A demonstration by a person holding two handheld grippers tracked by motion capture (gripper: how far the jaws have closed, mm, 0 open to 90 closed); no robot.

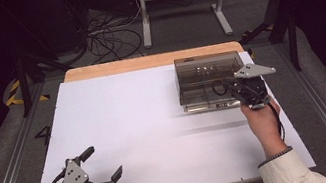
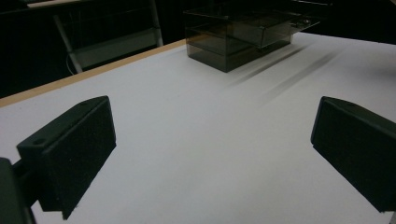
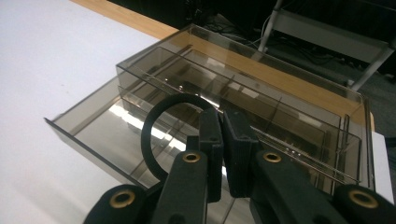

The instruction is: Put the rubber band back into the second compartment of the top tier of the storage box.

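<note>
A: What is the right tool [image 3: 223,140] doing?

B: Its jaws are pressed together on a black ring [image 3: 154,126], which curves up and out to the left of the jaws in the right gripper view. In the high view the right tool [image 1: 229,89] is at the near right corner of the box, with the ring [image 1: 218,87] showing as a dark loop just ahead of it.

A: And the box?

B: It is a smoky, see-through drawer box [image 3: 243,93] at the far right of the white tabletop [image 1: 146,125]. Its lower drawer [image 3: 93,130] is pulled out toward the person, and the ring hangs over that open drawer. I cannot tell whether the ring touches the drawer.

A: The other hand?

B: The left tool [image 1: 103,164] is at the near left corner of the tabletop, well apart from the box [image 1: 210,80]. Its jaws are spread wide, with bare tabletop [image 2: 210,154] between them. From the left gripper view the box [image 2: 243,35] stands far off, the drawer jutting out.
</note>
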